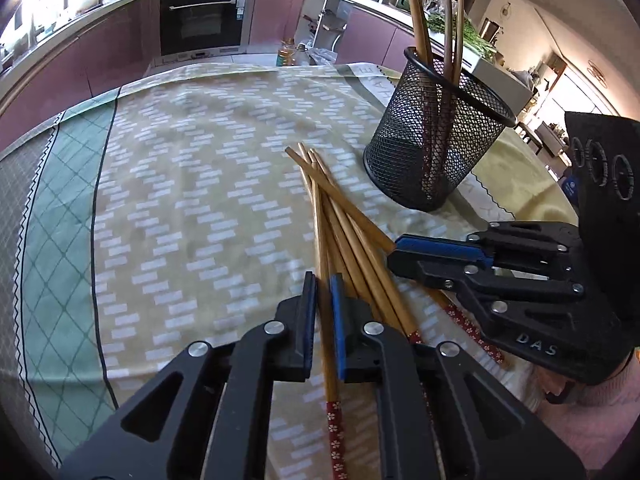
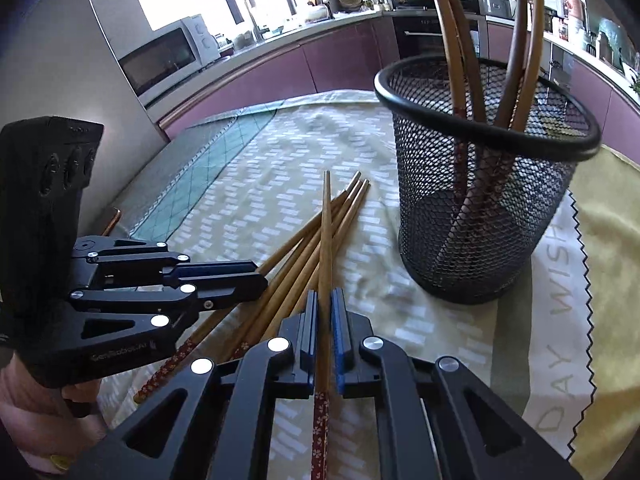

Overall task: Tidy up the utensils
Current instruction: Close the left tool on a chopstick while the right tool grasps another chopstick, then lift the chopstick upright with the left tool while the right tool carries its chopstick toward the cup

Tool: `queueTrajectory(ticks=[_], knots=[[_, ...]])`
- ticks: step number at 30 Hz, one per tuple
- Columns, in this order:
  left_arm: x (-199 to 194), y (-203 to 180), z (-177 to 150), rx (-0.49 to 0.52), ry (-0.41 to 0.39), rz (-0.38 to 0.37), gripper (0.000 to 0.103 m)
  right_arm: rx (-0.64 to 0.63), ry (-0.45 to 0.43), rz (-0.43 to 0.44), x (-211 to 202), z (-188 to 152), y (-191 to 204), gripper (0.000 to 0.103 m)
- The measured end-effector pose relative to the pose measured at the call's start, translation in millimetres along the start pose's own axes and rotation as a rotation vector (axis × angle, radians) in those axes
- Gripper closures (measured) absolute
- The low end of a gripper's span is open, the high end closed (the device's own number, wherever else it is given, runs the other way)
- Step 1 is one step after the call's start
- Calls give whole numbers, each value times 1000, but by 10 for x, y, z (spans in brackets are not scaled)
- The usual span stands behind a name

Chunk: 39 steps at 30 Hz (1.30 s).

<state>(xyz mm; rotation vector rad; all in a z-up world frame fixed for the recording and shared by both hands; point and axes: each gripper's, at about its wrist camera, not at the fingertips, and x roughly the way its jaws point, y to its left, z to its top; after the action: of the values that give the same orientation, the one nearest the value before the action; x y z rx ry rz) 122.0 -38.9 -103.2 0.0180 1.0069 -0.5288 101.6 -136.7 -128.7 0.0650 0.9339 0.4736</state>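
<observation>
Roughly five loose chopsticks (image 1: 340,220) fanned on the patterned tablecloth (image 1: 180,200), exact count unclear where overlapping. One black mesh holder (image 1: 432,128) at two o'clock, upright, with about four chopsticks standing inside. Two grippers, both nearly closed: left gripper (image 1: 322,300) pinching a single chopstick (image 1: 326,344), right gripper (image 2: 325,320) clamped on another chopstick (image 2: 326,248), pointing toward twelve o'clock.
</observation>
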Motion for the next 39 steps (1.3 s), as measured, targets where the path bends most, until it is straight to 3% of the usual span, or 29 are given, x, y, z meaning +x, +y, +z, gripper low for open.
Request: queueTrajectory(ticks=[12,27,39], knots=[[23,-17,60,12,-15,0,96,-10,-48,22,-135,15,-46,97],[-682,-201,176,47,-182,-70,96,-44,-238,60,-859,83,-10,97],[-958,-311,190,66,-225,-120,96,-58,-273,89,-985,65,-26,97]])
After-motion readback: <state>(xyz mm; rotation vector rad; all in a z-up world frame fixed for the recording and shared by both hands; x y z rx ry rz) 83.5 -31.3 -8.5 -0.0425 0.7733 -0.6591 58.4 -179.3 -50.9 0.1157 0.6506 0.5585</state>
